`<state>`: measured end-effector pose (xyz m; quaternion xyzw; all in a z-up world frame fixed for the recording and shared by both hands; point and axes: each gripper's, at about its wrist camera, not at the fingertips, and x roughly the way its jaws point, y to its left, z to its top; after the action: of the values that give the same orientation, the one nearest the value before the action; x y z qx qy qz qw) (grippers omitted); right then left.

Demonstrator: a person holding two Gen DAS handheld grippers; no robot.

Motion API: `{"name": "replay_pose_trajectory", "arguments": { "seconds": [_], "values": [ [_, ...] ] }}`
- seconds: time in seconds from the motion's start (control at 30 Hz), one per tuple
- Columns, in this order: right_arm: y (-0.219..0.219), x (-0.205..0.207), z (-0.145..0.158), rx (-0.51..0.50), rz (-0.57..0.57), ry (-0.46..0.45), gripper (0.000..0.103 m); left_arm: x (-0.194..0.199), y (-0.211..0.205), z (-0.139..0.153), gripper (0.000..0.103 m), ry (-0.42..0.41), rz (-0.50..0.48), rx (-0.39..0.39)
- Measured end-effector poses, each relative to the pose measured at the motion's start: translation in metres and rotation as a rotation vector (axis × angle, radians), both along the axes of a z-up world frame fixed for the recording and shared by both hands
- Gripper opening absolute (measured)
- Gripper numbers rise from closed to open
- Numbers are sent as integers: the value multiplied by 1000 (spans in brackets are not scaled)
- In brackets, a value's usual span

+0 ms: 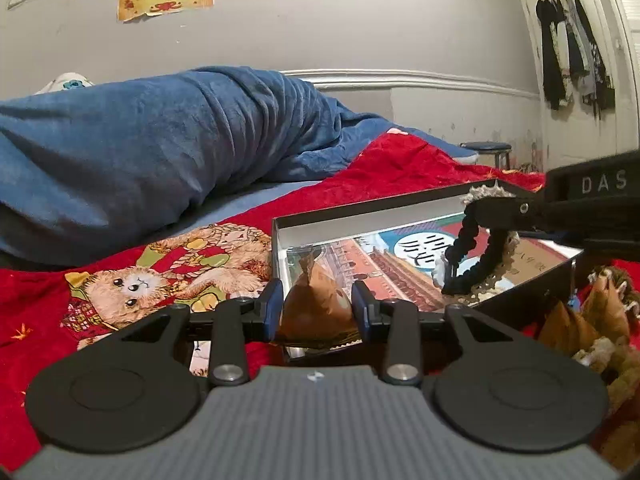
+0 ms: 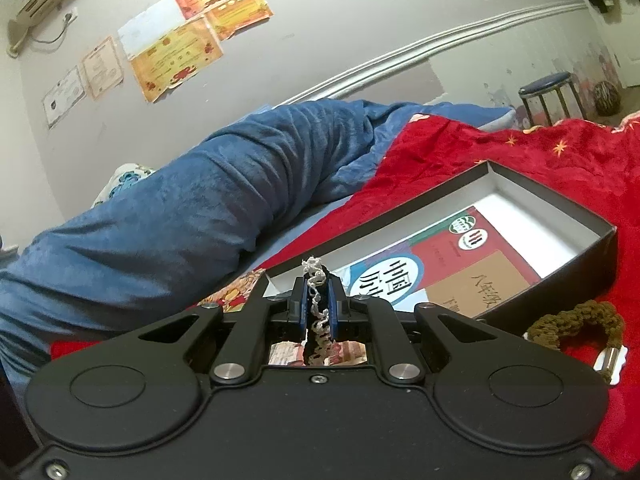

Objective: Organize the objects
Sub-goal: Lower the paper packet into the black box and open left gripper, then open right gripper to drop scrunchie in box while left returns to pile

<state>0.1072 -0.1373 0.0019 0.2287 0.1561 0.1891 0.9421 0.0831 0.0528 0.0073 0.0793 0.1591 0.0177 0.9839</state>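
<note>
While both tongs are hanging over the shallow black box (image 2: 576, 256) on the red blanket (image 2: 460, 152), two items are being lowered into it. The right gripper (image 2: 318, 304) is pinching its jaws almost fully together on a black-and-cream crocheted loop (image 1: 476, 248), which is dangling above the textbook (image 2: 452, 264) lying in the box. The left gripper (image 1: 318, 308) is holding its jaws partly open around a brown cloth pouch (image 1: 316, 300) at the box's near corner; whether the pads are actually pressing on it is unclear. The next move probably calls for sinking each item clear of the box wall and parting the jaws, taking care that the loop is not snagging on the pads. Outside the box, an olive crocheted band (image 2: 576, 320) and more brown pouches (image 1: 600, 316) are waiting on the blanket, seemingly next in line. A rolled blue blanket (image 1: 160, 140) is lying well behind, obstructing nothing.
</note>
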Motion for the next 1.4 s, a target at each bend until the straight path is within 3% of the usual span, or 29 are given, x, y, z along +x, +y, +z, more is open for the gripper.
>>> {"name": "replay_pose_trajectory", "arguments": {
  "seconds": [0.33,0.7,0.83,0.97,1.03,1.3,1.4],
  "values": [
    [2,3,3,-21,9,29,11,7,0,-3,42,55,-36,4],
    [3,7,2,-16,4,47,11,7,0,-2,44,55,-29,3],
    [6,9,1,-14,0,55,11,6,0,-1,57,51,-17,6],
    [7,11,-3,-13,-11,75,11,4,-3,-1,82,36,32,31],
    [6,12,-6,-8,-22,89,11,1,-4,-1,88,20,40,42],
    [4,9,-13,16,-33,96,11,-4,-8,2,96,-12,28,56],
    [8,5,-8,4,-19,72,18,-4,-6,4,98,-8,44,46]
  ]
}}
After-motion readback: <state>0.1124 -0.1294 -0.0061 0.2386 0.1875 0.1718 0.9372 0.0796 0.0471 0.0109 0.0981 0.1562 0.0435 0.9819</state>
